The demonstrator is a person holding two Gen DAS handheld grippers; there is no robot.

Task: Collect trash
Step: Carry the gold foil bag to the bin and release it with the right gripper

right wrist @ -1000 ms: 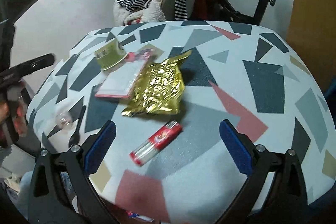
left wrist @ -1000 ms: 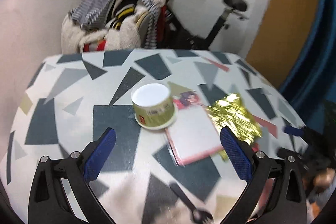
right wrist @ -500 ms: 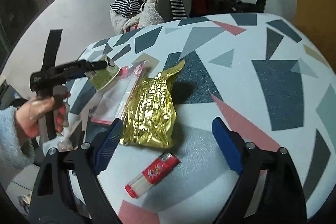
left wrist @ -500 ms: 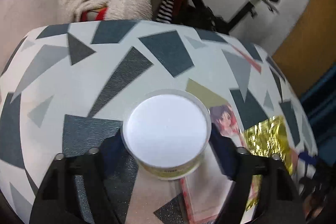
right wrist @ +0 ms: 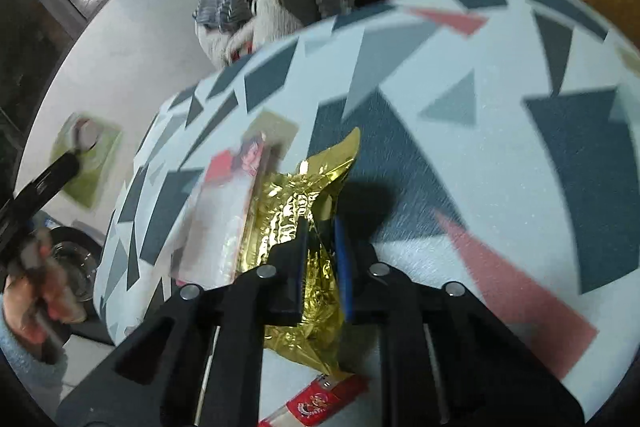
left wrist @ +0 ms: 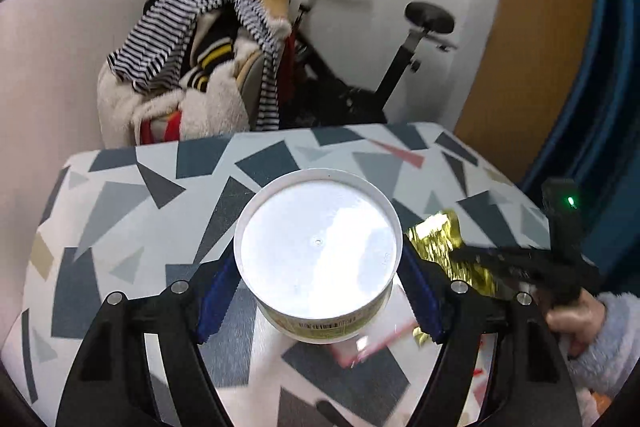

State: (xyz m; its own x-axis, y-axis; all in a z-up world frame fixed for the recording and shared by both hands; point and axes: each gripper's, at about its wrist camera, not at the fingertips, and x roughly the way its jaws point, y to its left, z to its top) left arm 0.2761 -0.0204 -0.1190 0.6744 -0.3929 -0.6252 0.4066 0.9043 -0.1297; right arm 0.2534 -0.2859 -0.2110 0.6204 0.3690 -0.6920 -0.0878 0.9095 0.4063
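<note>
My left gripper [left wrist: 316,291] is shut on a round tub [left wrist: 318,255] with a white lid and a yellow-green label, held above the patterned table [left wrist: 132,207]; the tub also shows blurred at the left of the right wrist view [right wrist: 86,161]. My right gripper [right wrist: 320,259] is shut on a crumpled gold foil bag [right wrist: 298,211] that lies on the table; the bag also shows in the left wrist view [left wrist: 444,247]. A clear packet with red edges [right wrist: 228,211] lies left of the bag. A red lighter [right wrist: 316,399] lies near the front edge.
A chair piled with striped and fleece clothes [left wrist: 192,67] and an exercise bike [left wrist: 384,67] stand behind the table. A glass [right wrist: 74,259] sits below the table's left edge. A black fork [left wrist: 332,407] lies at the front.
My left gripper has closed on the tub and lifted it off the table. My right gripper has moved down onto the gold bag and closed on it.
</note>
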